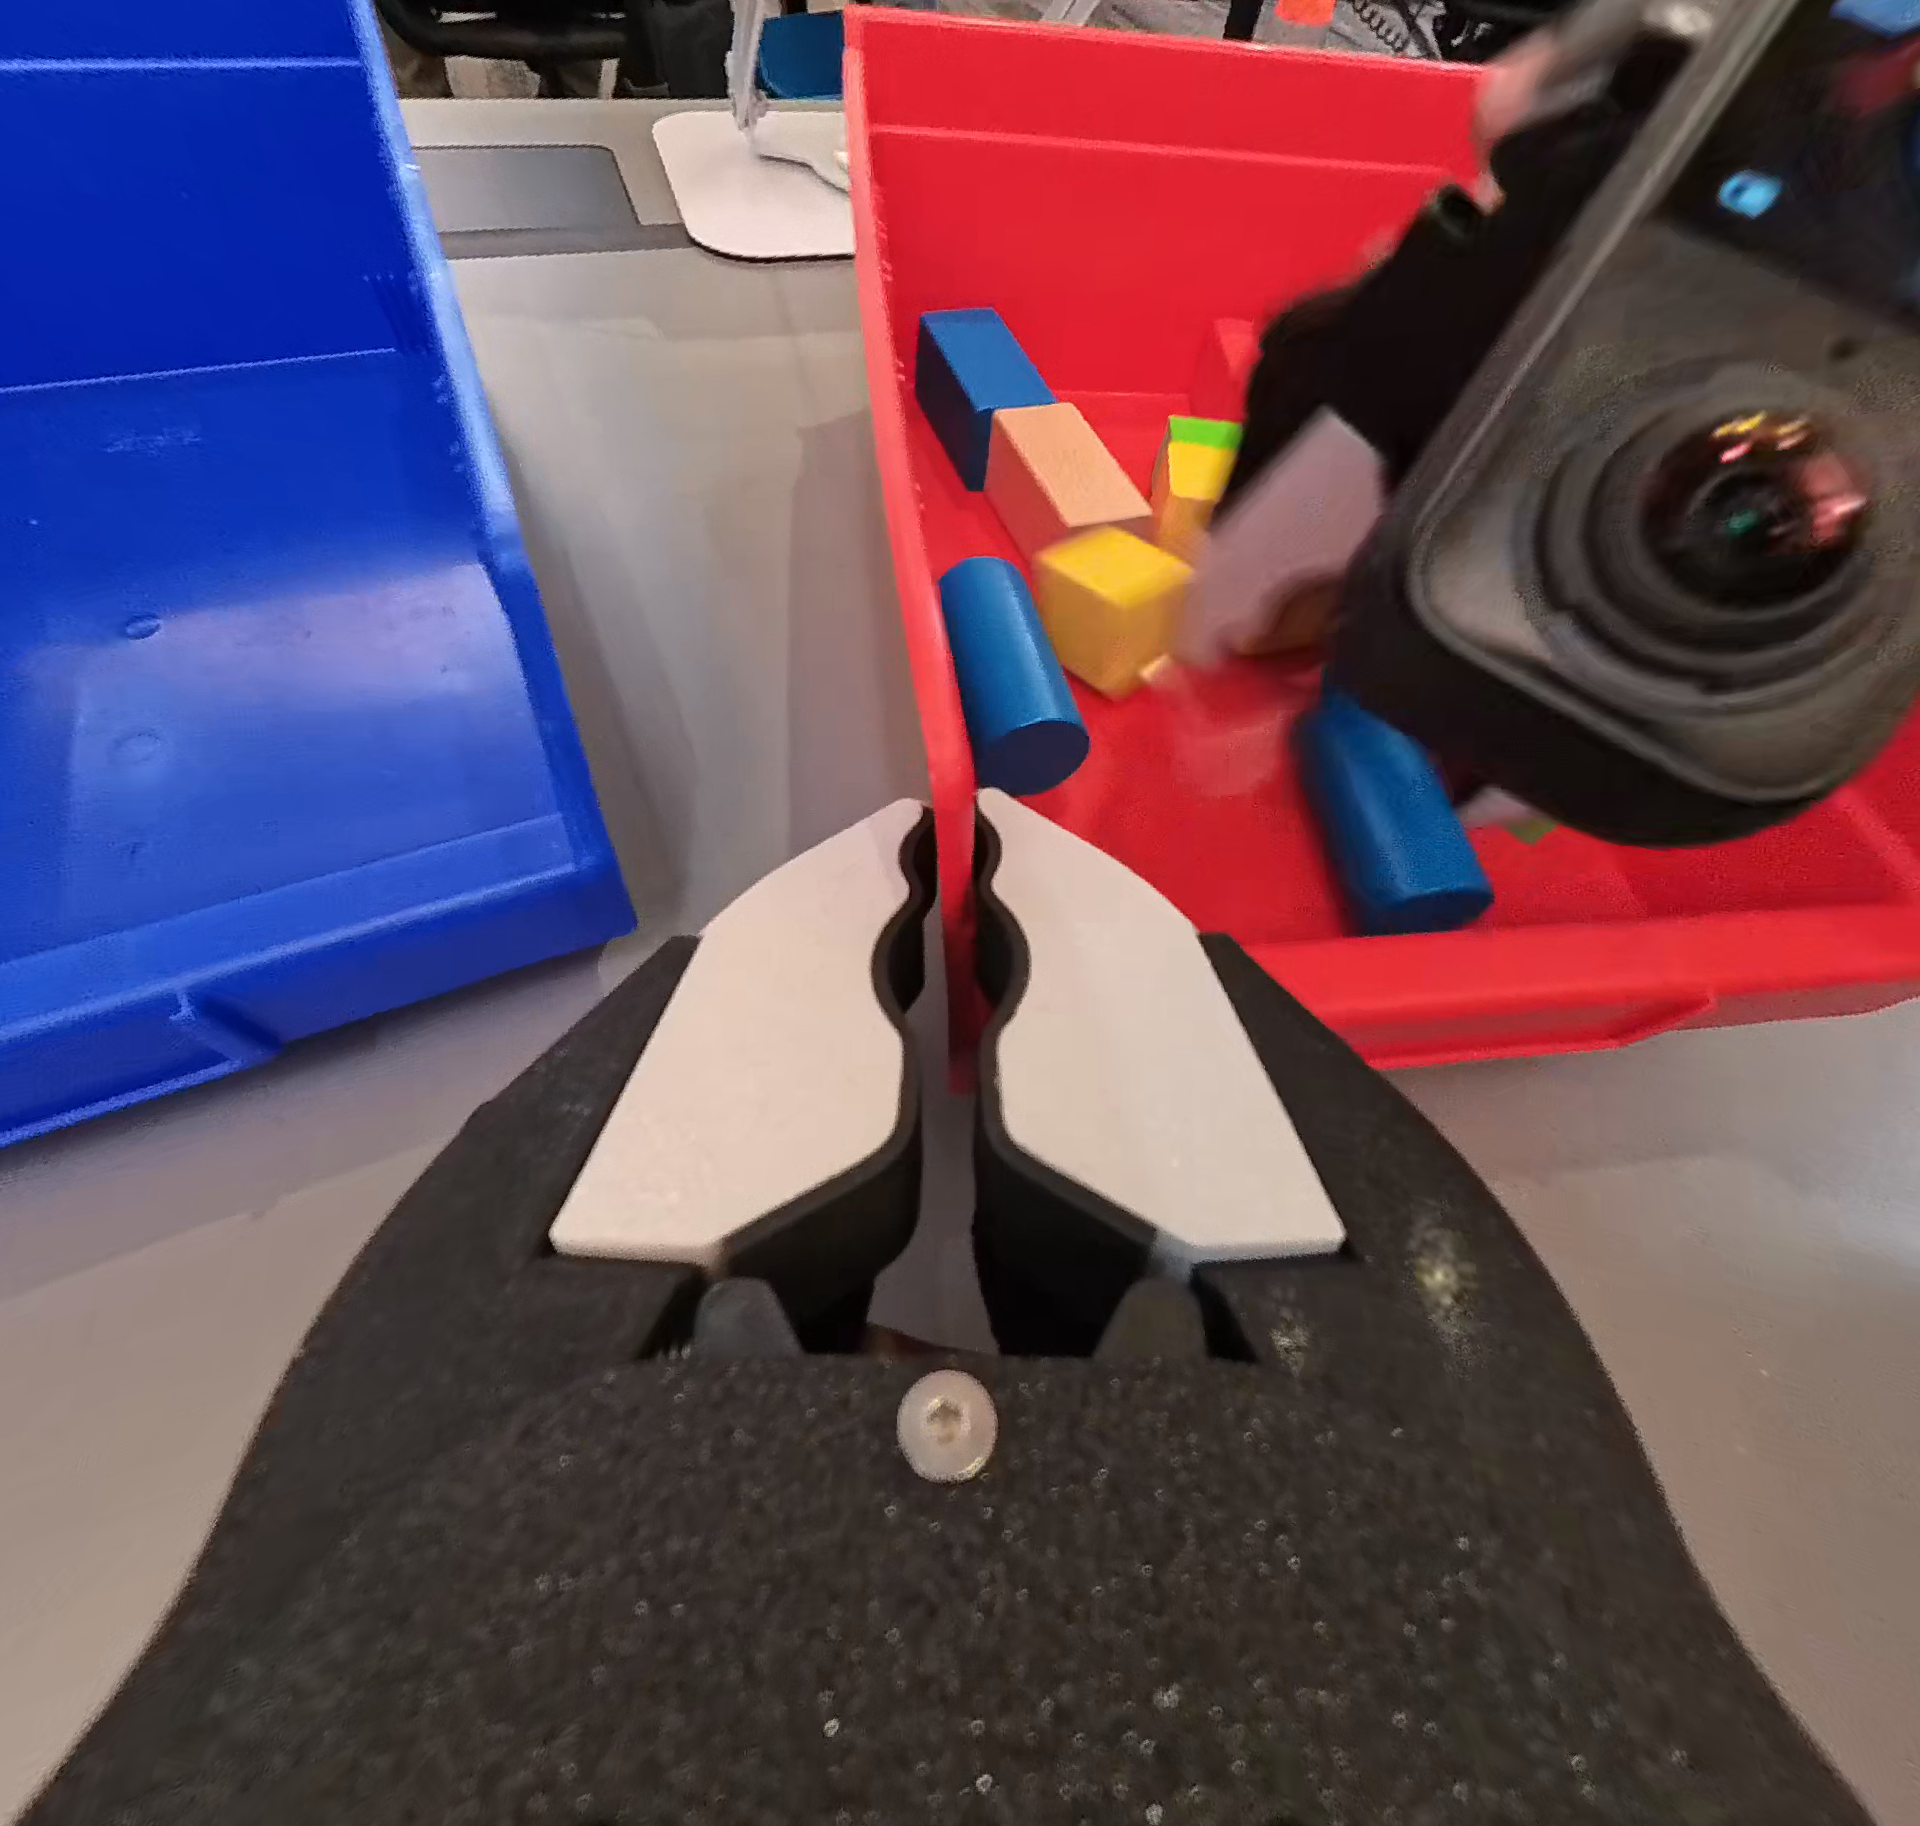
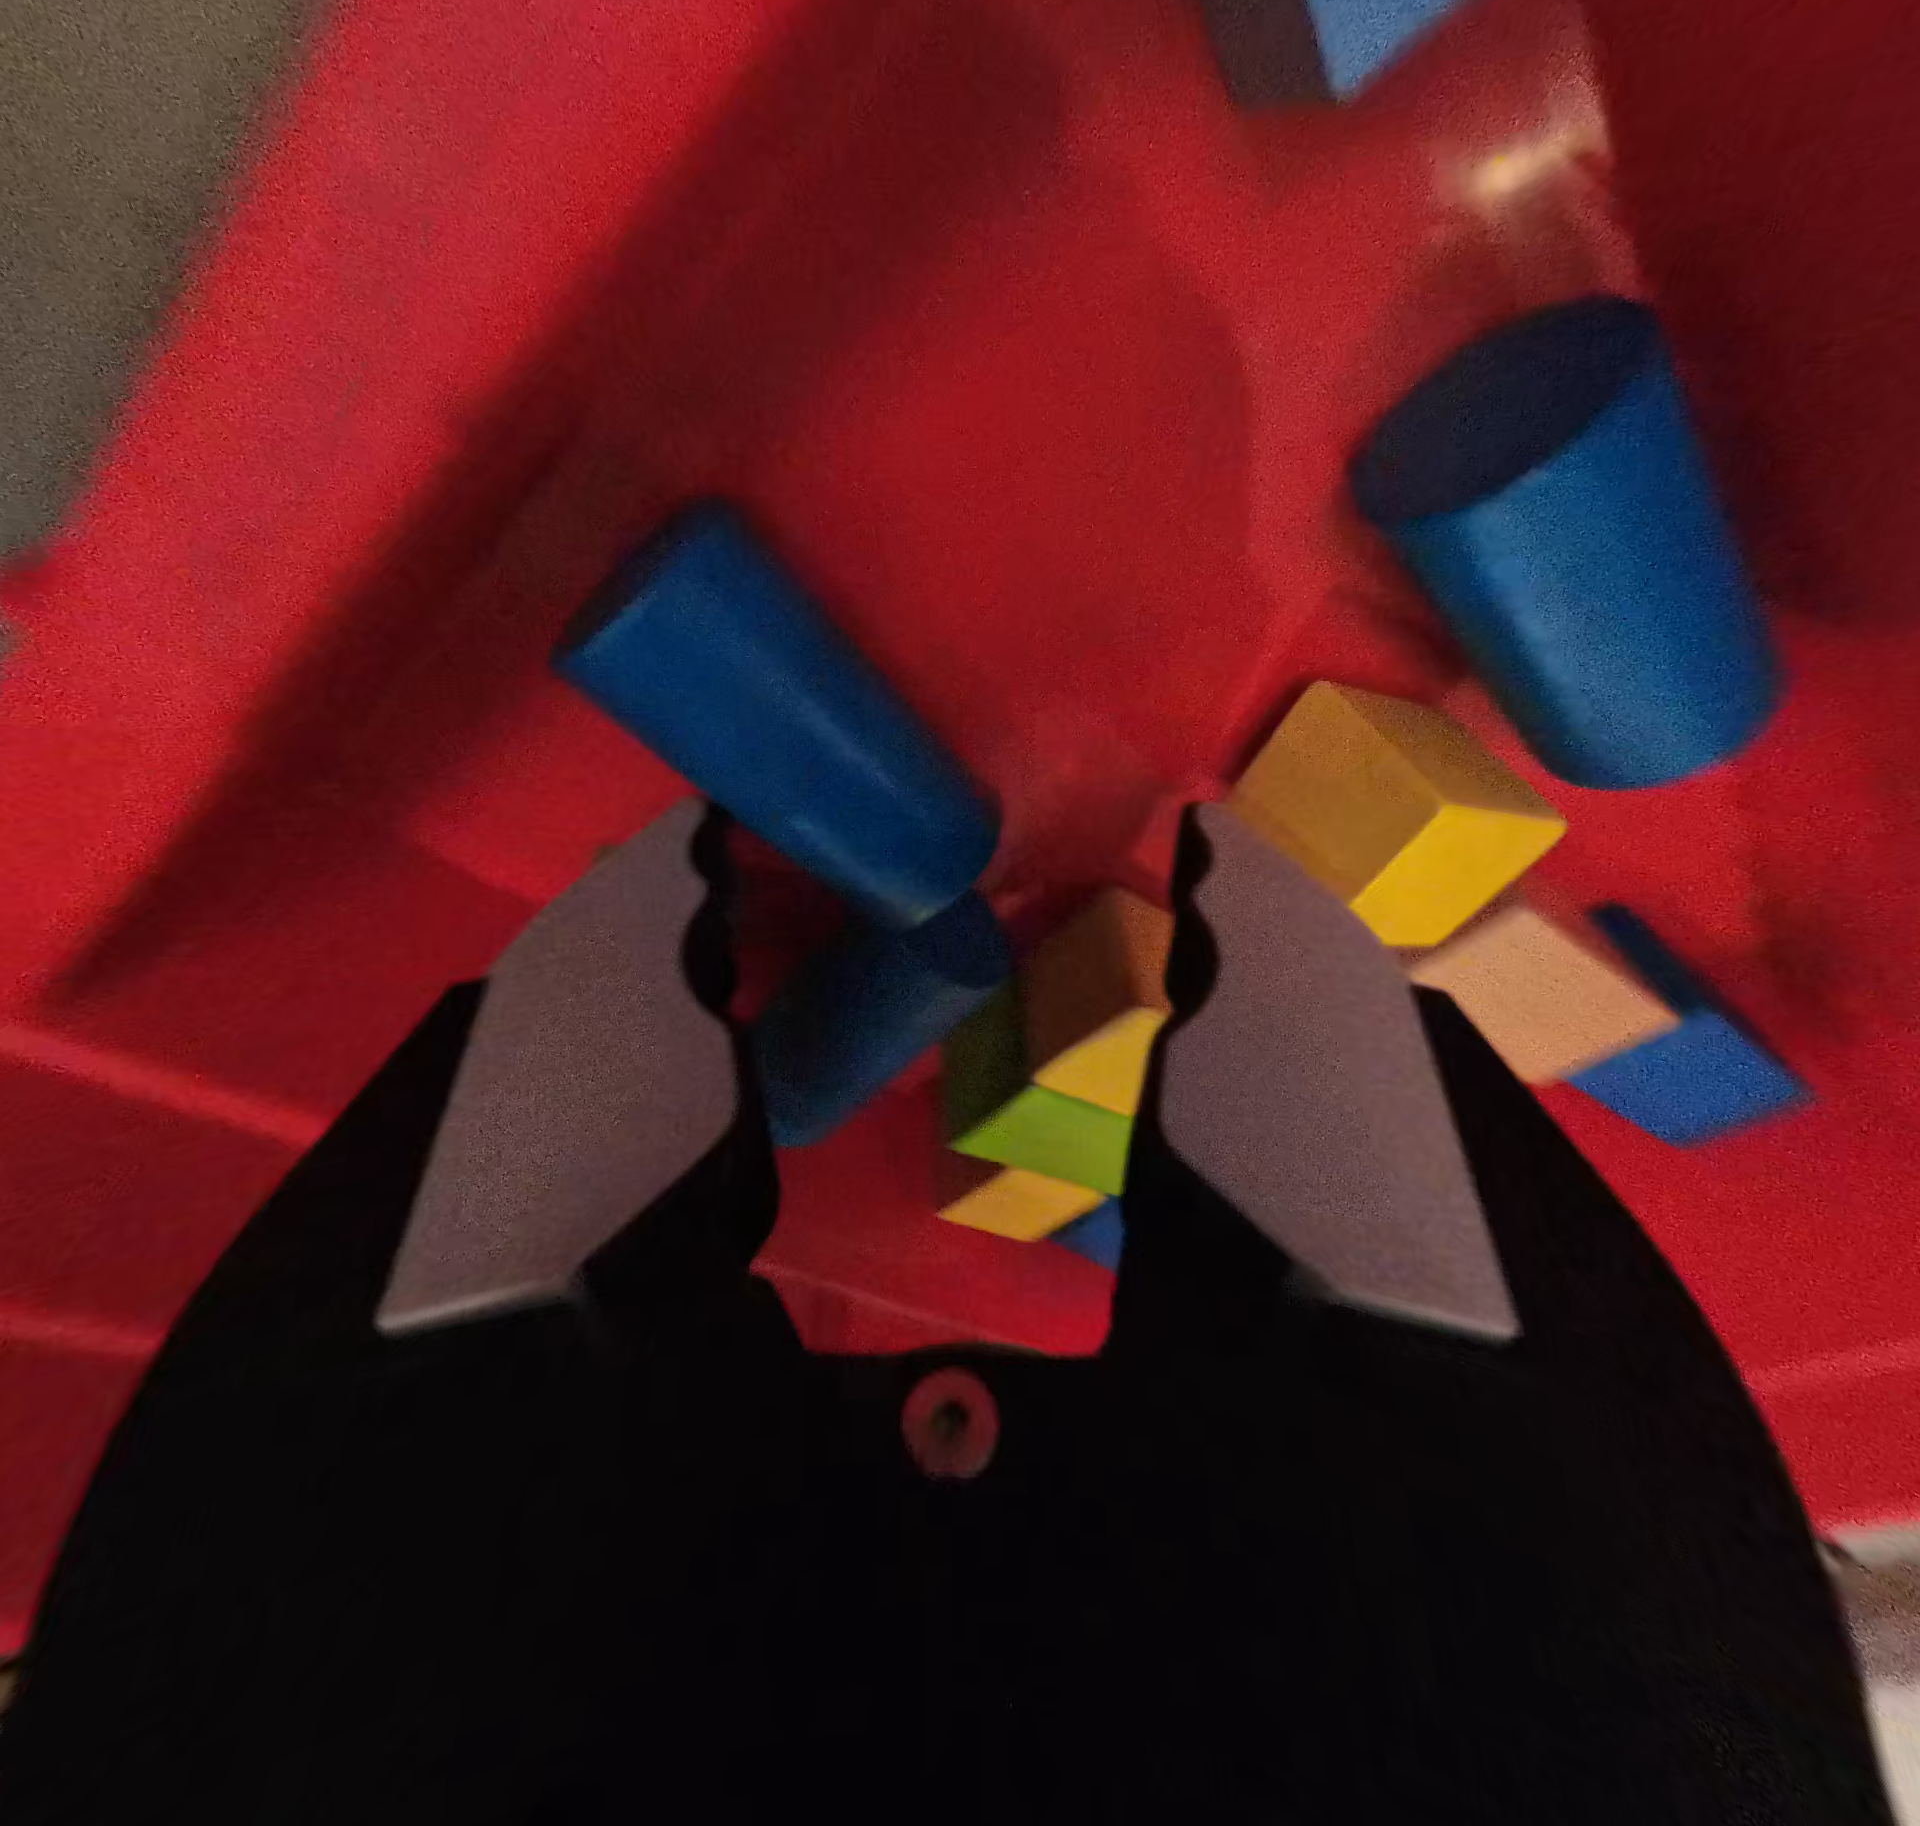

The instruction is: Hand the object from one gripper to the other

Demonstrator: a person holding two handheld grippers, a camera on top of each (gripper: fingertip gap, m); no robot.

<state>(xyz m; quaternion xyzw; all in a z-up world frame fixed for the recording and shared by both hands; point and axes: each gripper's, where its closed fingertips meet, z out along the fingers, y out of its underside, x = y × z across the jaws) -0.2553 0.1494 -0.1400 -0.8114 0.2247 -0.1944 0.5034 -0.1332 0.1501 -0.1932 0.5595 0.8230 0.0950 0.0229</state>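
The blocks lie loose on the floor of the red bin [image 1: 1143, 218], a smooth moulded plastic container; none is held. They are painted wooden solids: a yellow cube [image 2: 1392, 810], a blue cylinder [image 2: 779, 716] lying on its side, a second blue cylinder [image 2: 1569, 571], a natural-wood rectangular block [image 1: 1065, 475] and a blue rectangular block [image 1: 977, 384]. A small cluster of green, yellow and tan pieces [image 2: 1060, 1122] sits between the fingers of the right tool [image 2: 951, 841]. That tool is lowered into the bin, jaws wide apart, gripping nothing. The left tool [image 1: 954, 820], with grey fingers and wavy black pads, is nearly closed and empty above the bin's left wall. A blue bin [image 1: 260, 529] stands left on the grey surface [image 1: 707, 529].
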